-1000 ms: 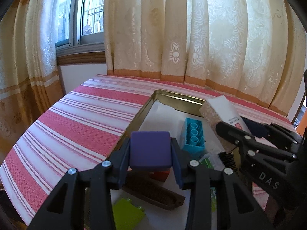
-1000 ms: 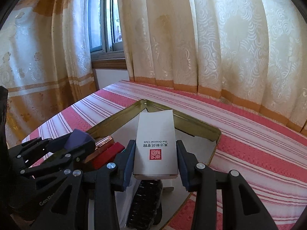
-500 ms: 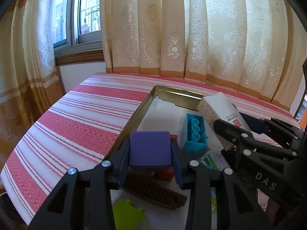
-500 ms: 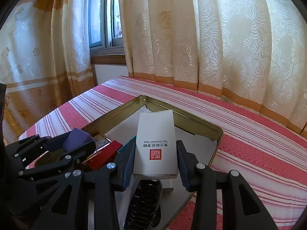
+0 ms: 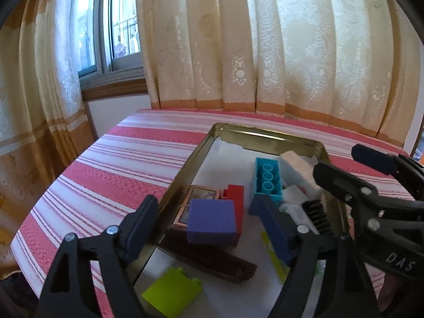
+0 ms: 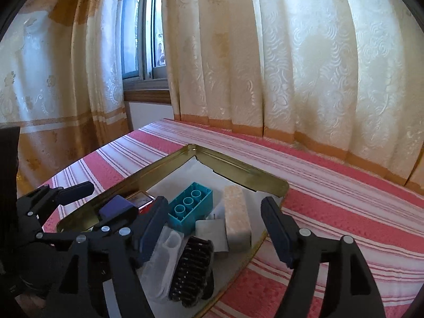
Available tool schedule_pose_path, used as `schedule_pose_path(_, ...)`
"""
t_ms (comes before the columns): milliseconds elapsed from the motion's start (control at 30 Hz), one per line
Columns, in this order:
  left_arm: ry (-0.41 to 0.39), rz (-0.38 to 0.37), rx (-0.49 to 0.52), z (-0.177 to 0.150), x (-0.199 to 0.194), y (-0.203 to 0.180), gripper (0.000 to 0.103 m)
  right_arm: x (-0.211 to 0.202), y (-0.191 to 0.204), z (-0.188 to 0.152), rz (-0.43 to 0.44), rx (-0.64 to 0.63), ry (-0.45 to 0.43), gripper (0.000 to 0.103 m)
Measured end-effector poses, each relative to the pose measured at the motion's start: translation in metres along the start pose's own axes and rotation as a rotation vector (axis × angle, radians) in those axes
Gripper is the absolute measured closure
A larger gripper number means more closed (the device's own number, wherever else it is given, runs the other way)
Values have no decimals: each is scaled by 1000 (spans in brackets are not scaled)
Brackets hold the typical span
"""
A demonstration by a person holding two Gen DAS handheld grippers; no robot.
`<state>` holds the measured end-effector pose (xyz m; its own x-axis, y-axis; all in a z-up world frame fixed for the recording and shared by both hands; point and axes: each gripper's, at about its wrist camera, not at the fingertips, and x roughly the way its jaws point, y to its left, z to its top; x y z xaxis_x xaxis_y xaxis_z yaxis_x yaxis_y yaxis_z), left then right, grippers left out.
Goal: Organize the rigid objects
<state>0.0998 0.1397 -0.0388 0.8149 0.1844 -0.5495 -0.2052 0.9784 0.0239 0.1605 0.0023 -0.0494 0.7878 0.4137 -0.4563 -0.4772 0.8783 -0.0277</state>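
Note:
A gold tin tray (image 5: 265,135) (image 6: 238,164) lies on the striped cloth. My left gripper (image 5: 209,228) hangs over its near left part with its jaws opening. The purple block (image 5: 212,221) (image 6: 116,205) lies loose between the fingers, on a red brick (image 5: 235,193) and a framed tile (image 5: 198,196), and neither pad touches it. My right gripper (image 6: 214,225) is over the tray's right side, its jaws also opening. The white box (image 6: 235,212) (image 5: 299,169) lies on its side in the tray ahead of it, free of the pads.
The tray also holds a teal brick (image 5: 266,179) (image 6: 190,206), a lime brick (image 5: 172,291), a brown comb-like bar (image 5: 206,257), a black brush (image 6: 190,267) and a clear plastic piece (image 6: 167,254). Curtains and a window stand behind the table.
Both grippers have opened. The purple block has dropped out of the left one onto the pile in the tray, and the white box has left the right one and now lies on its side.

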Motion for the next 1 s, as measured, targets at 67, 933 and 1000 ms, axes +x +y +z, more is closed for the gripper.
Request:
schedule_pose_path(67,-14,14,6,0,-5,-2,6,-4,0,-1,0,-3,-6,29)
schedule_pose_path(933,-59,35,-52,-24,-93,31,0,-113,30,-14,35,-43,-174,15)
schedule_pose_path(1000,-58,40,-51,-24,-93,31,0,-114,32,-14,35,-45,-176,15)
